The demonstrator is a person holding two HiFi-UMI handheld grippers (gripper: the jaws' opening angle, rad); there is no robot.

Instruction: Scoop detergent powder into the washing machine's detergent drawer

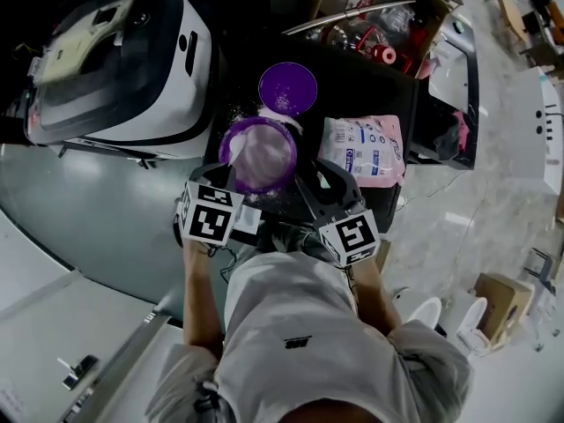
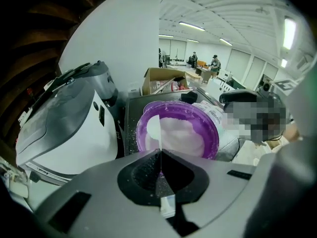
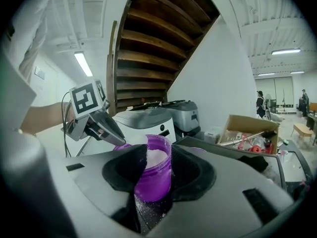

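Right gripper (image 3: 154, 171) clamped on purple jar (image 3: 159, 155) wall, steadying it near table (image 1: 352, 86) front edge; left gripper (image 2: 160, 176) pinching white scoop (image 2: 152, 129) handle, bowl in powder (image 2: 185, 135) to load

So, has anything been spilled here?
Yes. White powder grains lie scattered on the black table beside the jar and lid. The right gripper holds the jar, the left gripper a scoop dipped in it; nothing else looks odd.
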